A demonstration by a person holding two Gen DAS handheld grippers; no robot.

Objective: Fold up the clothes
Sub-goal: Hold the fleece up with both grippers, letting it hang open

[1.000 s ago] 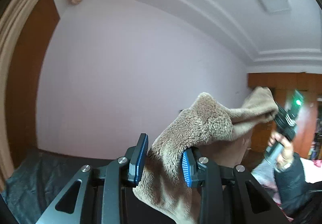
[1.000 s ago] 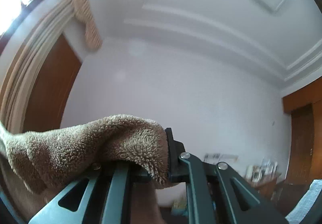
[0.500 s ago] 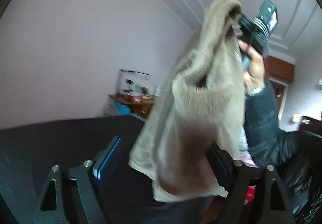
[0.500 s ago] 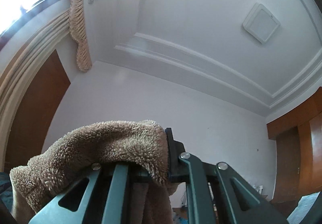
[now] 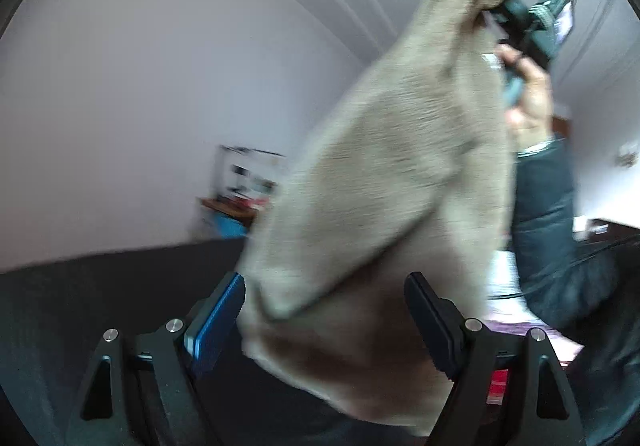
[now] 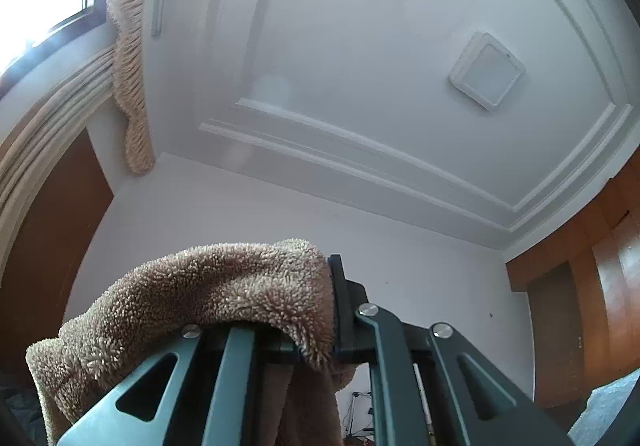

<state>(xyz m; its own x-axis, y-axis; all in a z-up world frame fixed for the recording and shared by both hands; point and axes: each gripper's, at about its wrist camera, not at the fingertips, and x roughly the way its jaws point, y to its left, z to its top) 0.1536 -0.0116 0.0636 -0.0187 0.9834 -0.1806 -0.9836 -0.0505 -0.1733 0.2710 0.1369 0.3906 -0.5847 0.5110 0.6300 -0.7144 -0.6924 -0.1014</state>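
White ceiling; right hand-held gripper [image 6: 320, 326] clamping fleece garment [image 6: 208, 294].

We see the garment [image 5: 384, 173] hanging from the right gripper [image 5: 516, 17] above, between the left gripper's [image 5: 324, 310] spread jaws, with shelves [image 5: 248, 181] behind.

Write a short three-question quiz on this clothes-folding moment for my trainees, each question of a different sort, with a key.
1. True or false: the left gripper is clamped on the tan fleece garment.
2. Multiple choice: the right gripper is A) open and bare, B) shut on the garment, C) out of view.
3. Short answer: what does the right wrist camera mostly face?

Key
1. False: its jaws stand wide apart, the garment hanging between them.
2. B.
3. The white ceiling with its square light.
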